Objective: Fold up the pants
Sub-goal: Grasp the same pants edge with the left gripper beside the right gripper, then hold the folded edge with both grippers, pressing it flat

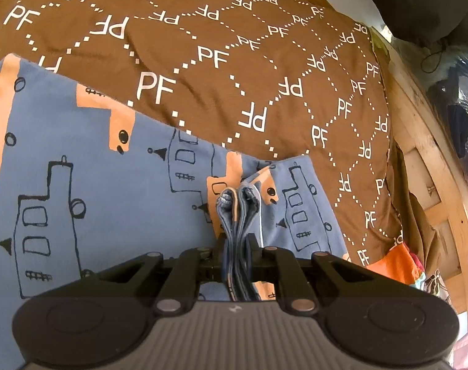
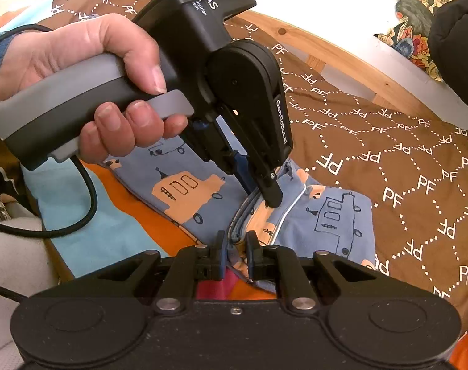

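Note:
Blue pants [image 1: 110, 191] printed with black outlined and orange trucks lie on a brown quilt. My left gripper [image 1: 237, 246] is shut on a bunched, layered edge of the pants [image 1: 237, 215] that stands up between its fingers. In the right wrist view the pants [image 2: 335, 219] lie folded, and my right gripper [image 2: 236, 240] is shut on their gathered edge close to the camera. The left gripper [image 2: 269, 197], held by a hand [image 2: 89, 71], pinches the same edge just beyond the right one. A white drawstring [image 2: 287, 212] trails across the cloth.
The brown quilt [image 1: 234, 61] with white PF lettering covers the bed. A wooden bed frame [image 1: 434, 154] runs along the right; an orange and light-blue cloth [image 2: 110, 231] lies under the pants. A black cable [image 2: 79, 209] hangs from the left gripper's handle.

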A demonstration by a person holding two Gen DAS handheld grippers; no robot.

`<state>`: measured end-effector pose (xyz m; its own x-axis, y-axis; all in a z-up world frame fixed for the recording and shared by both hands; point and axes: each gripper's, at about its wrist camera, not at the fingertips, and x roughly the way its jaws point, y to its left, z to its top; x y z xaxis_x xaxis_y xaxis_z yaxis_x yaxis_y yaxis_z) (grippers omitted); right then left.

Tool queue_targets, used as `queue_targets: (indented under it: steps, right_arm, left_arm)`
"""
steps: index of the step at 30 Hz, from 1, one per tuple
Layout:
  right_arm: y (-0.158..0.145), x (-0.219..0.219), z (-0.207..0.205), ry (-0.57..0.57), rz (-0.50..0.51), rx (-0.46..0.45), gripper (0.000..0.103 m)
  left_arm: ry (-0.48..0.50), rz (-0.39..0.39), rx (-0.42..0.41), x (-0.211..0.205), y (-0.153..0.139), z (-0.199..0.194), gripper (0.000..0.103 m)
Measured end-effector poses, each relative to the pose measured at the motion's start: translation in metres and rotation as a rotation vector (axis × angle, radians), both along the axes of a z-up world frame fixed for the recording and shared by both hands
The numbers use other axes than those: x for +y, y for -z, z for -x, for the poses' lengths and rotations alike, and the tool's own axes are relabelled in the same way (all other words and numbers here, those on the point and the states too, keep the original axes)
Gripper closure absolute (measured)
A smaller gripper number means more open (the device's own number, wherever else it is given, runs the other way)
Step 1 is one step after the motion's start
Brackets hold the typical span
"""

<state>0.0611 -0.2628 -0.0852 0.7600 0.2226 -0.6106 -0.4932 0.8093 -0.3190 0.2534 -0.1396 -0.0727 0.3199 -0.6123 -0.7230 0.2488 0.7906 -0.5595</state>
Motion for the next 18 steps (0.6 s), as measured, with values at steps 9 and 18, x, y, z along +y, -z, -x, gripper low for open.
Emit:
queue_targets:
  steps: [9, 18]
  right_arm:
    - [0.0, -0.0004, 0.0, 0.0, 0.0, 0.001, 0.089]
    - [0.0013, -0.0009, -0.0006, -0.003, 0.007, 0.001, 0.089]
  left_arm:
    - [-0.007, 0.005, 0.005, 0.0011, 0.0005, 0.0005, 0.091]
    - [-0.014, 0.011, 0.009, 0.0017, 0.001, 0.0007, 0.091]
